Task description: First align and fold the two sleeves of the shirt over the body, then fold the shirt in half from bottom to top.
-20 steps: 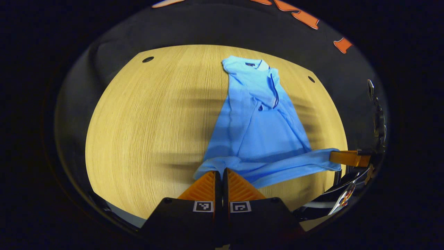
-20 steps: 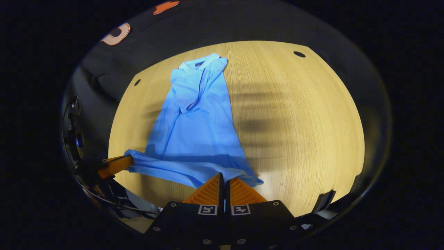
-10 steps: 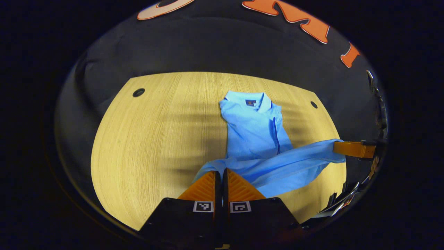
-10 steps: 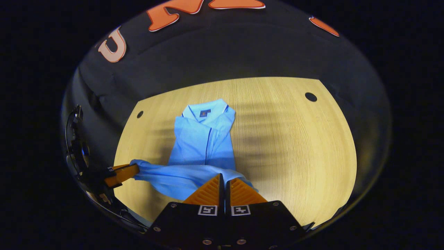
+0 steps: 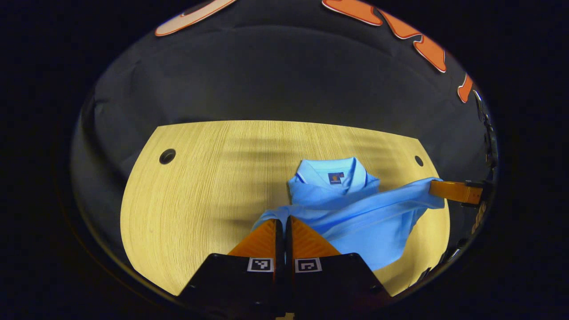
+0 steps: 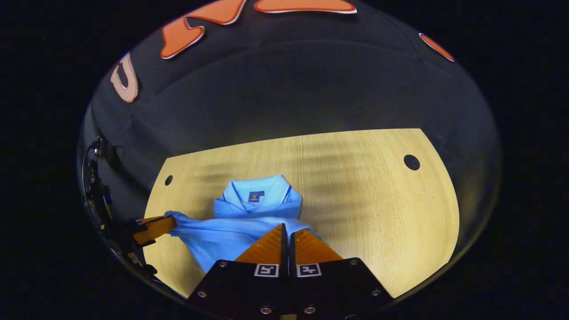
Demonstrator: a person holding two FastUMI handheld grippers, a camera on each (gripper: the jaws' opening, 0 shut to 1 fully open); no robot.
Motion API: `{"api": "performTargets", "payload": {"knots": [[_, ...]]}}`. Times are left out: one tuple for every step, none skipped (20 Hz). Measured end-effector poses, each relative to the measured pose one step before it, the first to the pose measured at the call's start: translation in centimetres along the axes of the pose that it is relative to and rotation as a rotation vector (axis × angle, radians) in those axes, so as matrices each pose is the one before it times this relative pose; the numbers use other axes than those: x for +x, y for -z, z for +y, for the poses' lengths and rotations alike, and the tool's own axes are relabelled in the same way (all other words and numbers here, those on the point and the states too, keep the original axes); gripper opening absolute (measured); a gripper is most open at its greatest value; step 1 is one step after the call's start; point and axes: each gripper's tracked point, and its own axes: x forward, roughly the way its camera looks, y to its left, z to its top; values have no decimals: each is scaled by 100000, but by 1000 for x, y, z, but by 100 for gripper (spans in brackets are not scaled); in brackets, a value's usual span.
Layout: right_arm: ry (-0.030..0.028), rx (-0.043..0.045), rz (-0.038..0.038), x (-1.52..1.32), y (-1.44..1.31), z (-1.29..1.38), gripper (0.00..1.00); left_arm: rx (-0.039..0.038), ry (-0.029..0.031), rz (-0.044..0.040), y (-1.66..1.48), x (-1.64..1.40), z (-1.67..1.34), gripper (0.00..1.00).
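My right gripper [image 6: 286, 231] pinches the hem of a light blue shirt [image 6: 249, 224], lifted above the wooden table [image 6: 378, 213]. The collar [image 6: 258, 193] lies beyond the hem. My left gripper [image 6: 166, 222] grips the hem's far corner.

The left gripper view looks low across the wooden table [image 5: 195, 178] toward the booth wall, from close behind its own fingers. The right gripper view faces the same way from alongside. Both share the blue polo shirt [image 5: 355, 209] [image 6: 249, 218] and tabletop.
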Motion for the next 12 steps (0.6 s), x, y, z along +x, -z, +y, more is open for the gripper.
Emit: {"api": "performTargets", "payload": {"knots": [[1236, 476, 1184, 1636, 251, -489, 0, 739, -1177, 370, -379, 893, 186, 4], [2000, -169, 1491, 1235, 392, -703, 0, 52, -762, 1043, 9, 1002, 49, 4], [2476, 116, 1672, 1102, 391, -628, 0, -442, 851, 952, 196, 732, -256, 4], [2526, 76, 1208, 853, 312, -702, 1, 44, 2070, 930, 349, 1067, -421, 4], [682, 327, 414, 615, -25, -430, 1, -255, 135, 1049, 316, 839, 28, 8], [-106, -223, -644, 385, -340, -174, 4, -1077, -1692, -191, -19, 497, 430, 14], [663, -12, -882, -53, -270, -306, 7, -1003, -1116, -1077, -240, 5, 384, 15], [1111, 312, -664, 235, -168, -386, 17, -326, -1349, -1299, -76, 311, 398, 21], [192, 360, 9, -16, 115, -201, 28, 364, -1053, -1546, -473, -221, 337, 29], [-11, 307, 128, -386, 1, -87, 49, 729, -1157, -2434, -611, -333, 283, 52], [576, 110, -345, -422, -171, -339, 69, 1225, -2086, -2816, -634, -411, 543, 76], [22, -111, -1309, -403, -327, -213, 90, 1562, -2766, -3556, -1119, -655, 565, 100]]}}
